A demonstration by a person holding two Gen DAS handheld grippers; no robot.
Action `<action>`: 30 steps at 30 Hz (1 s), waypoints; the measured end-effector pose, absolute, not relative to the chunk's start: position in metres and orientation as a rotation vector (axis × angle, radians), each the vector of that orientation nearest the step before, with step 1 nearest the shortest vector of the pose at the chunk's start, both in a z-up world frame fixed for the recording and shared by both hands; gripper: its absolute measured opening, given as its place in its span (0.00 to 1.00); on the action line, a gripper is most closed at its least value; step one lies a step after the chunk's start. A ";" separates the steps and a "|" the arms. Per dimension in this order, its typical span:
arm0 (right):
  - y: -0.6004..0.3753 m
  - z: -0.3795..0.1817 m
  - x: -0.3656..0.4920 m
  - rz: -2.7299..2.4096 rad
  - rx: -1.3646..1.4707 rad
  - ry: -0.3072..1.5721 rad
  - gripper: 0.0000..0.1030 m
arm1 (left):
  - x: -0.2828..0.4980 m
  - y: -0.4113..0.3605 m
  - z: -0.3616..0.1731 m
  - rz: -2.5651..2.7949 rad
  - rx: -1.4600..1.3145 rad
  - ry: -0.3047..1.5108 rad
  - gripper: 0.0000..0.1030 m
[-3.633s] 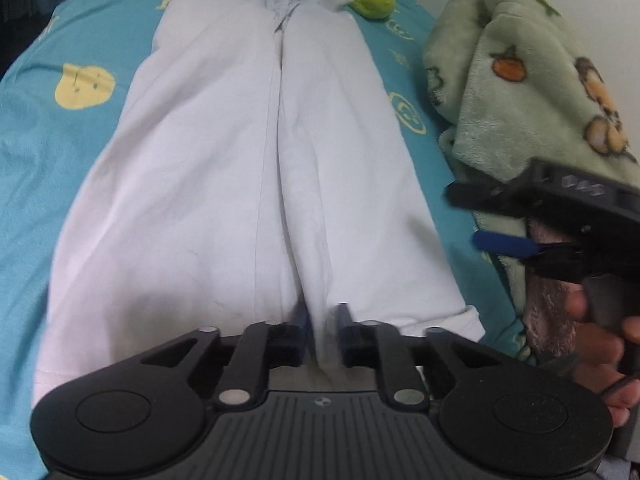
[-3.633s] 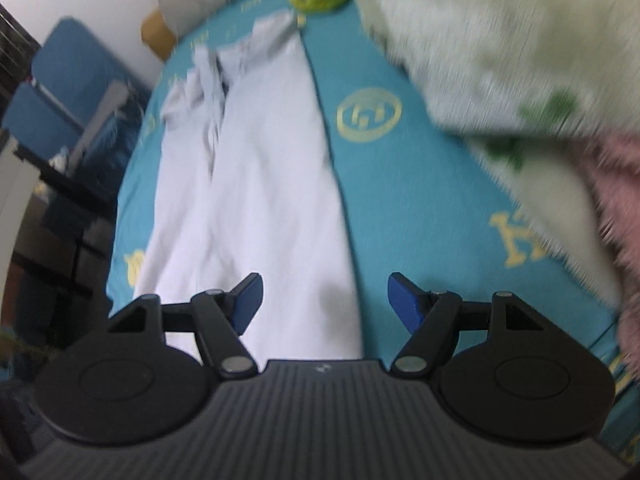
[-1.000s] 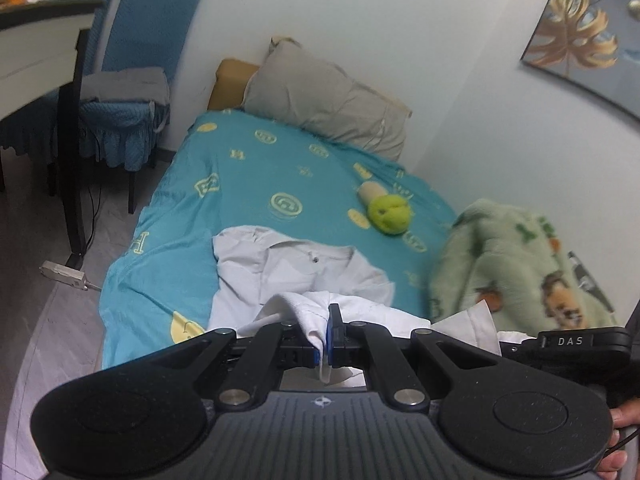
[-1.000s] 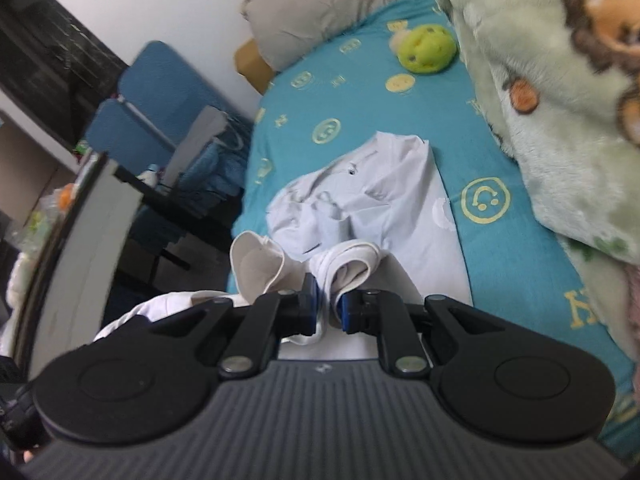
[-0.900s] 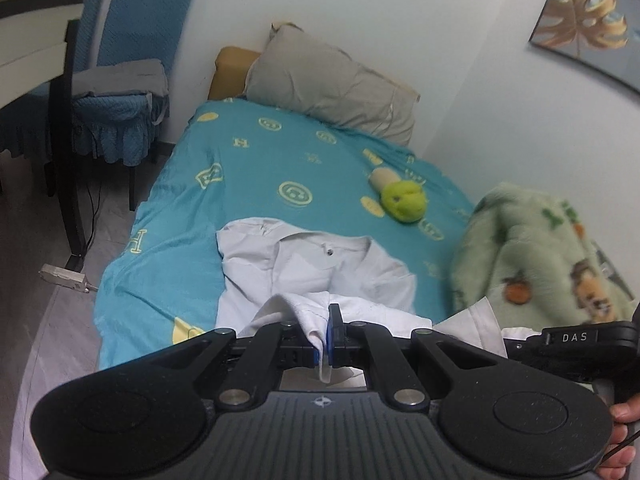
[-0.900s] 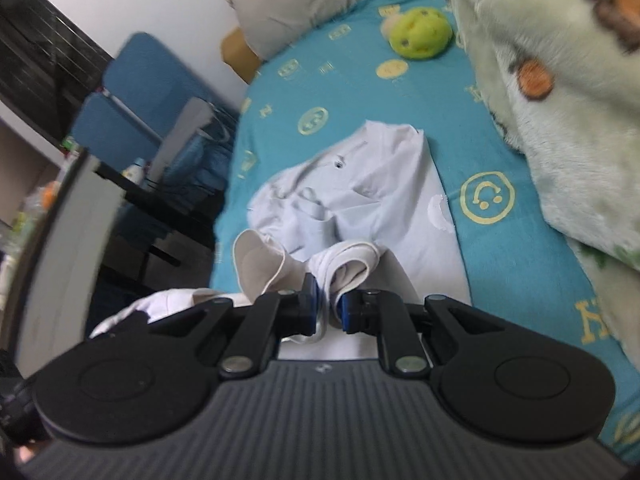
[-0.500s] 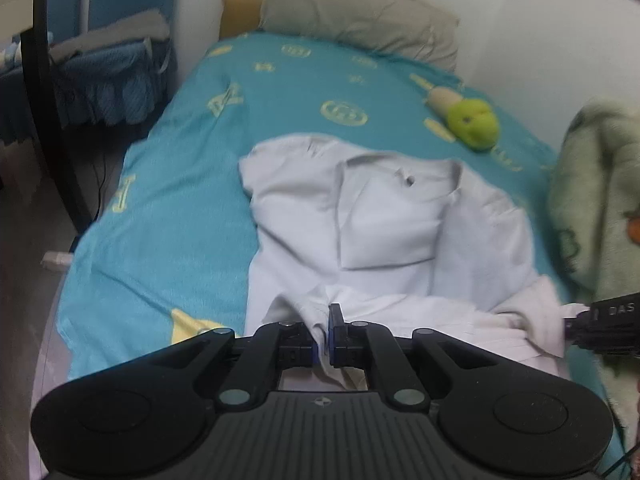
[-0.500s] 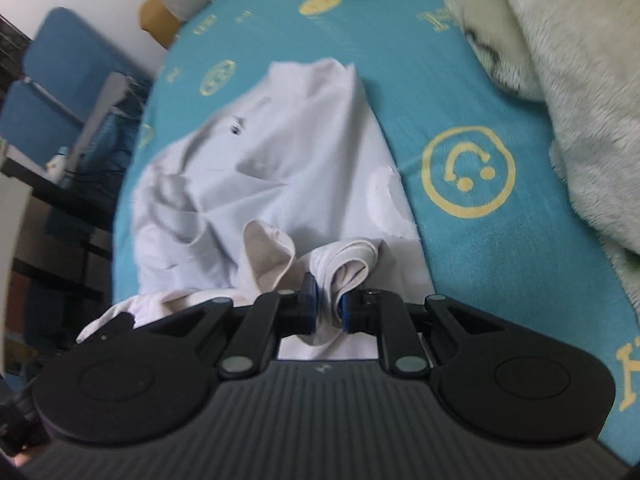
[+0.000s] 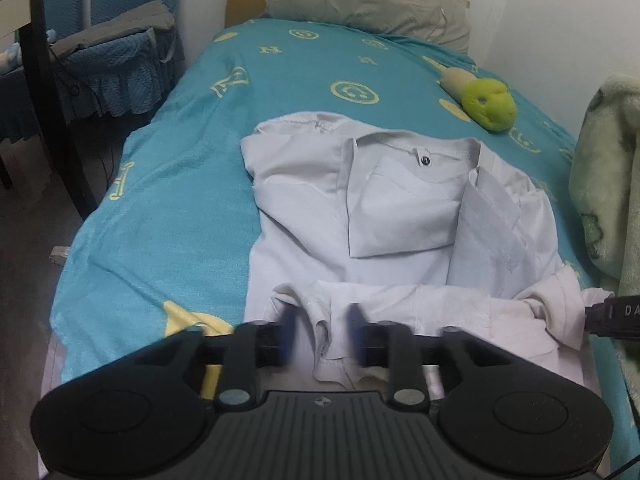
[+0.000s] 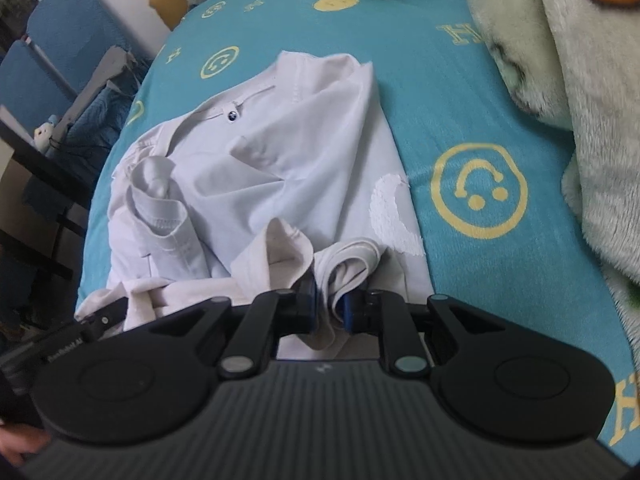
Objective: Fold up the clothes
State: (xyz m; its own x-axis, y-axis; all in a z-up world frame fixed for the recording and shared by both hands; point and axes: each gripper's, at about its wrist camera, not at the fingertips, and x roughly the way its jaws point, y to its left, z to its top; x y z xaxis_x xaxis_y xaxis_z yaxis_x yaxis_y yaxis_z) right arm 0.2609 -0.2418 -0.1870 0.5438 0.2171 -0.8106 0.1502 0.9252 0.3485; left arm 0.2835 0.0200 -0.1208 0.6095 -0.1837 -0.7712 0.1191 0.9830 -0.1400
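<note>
White trousers (image 9: 400, 216): thin woven cloth, matt, creased. Bedsheet (image 9: 180, 184) beyond the left gripper (image 9: 320, 338): matt teal terry-like cloth. Blanket (image 10: 580, 60) right of the right gripper (image 10: 330, 300): fluffy fleece. Gripper bodies: matt black ribbed plastic, metal pivot pins.

Black ribbed left gripper (image 9: 320, 338) (silver pivot screws) with blue-padded jaws.

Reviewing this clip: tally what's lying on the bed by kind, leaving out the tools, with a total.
White trousers: 1
Grey pillow: 1
Green plush toy: 1
Green fleece blanket: 1
Total: 4
</note>
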 end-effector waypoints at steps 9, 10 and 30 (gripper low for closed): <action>-0.227 -0.143 0.231 0.100 0.328 0.865 0.70 | 0.237 0.020 -0.059 -0.153 -0.049 0.738 0.92; -0.225 -0.136 0.222 0.106 0.307 0.821 0.78 | 0.229 0.019 -0.052 -0.153 -0.045 0.721 0.93; -0.220 -0.087 0.103 0.064 0.277 0.655 0.84 | 0.089 0.019 -0.032 -0.194 -0.141 0.761 1.00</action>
State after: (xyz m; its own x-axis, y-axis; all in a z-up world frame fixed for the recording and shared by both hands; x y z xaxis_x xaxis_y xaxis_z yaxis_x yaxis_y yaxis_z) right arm 0.1028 -0.2197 -0.0872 0.7927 0.1454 -0.5920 0.0283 0.9614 0.2739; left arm 0.0891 0.0187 -0.0324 0.7078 -0.2253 -0.6695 0.1235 0.9727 -0.1967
